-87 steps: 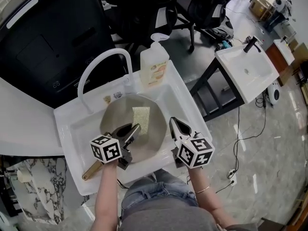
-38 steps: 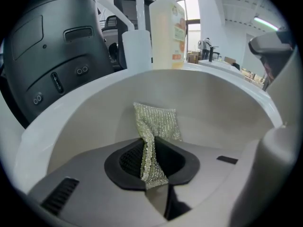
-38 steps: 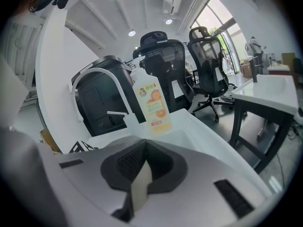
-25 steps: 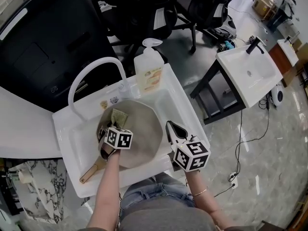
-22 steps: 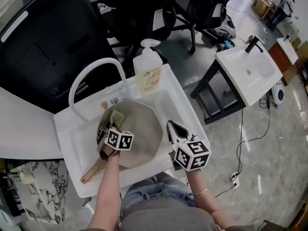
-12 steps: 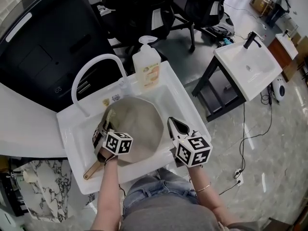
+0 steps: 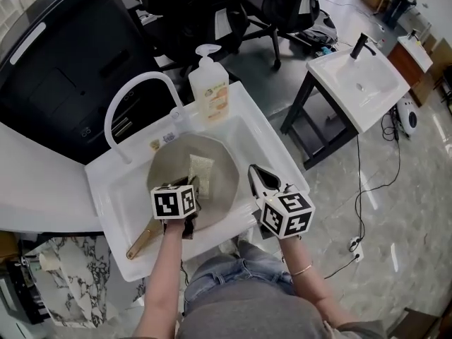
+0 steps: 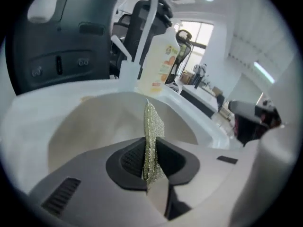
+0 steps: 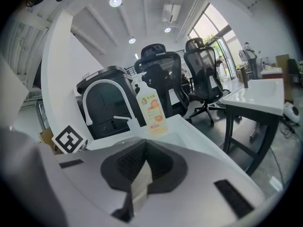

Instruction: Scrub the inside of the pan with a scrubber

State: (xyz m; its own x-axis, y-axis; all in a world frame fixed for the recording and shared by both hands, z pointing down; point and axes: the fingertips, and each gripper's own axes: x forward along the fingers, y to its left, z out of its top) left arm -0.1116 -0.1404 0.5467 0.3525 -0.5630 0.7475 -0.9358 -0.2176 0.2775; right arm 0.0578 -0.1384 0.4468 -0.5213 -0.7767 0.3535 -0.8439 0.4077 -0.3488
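Cube on my left gripper [image 7: 192,189] hides its jaws in the head view. The left gripper view shows them clamped on the scrubber [image 8: 152,126], edge-on above the pan [image 7: 222,182] in the sink [image 7: 116,203]. At the pan's 3 o'clock, my right gripper [image 7: 258,179] is closed and empty.

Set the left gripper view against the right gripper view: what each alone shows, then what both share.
Only the left gripper view: the scrubber pinched upright in the left gripper, with the pan inside beyond it. Only the right gripper view: the right gripper with its jaws closed on nothing. Both: soap bottle, faucet, white sink.
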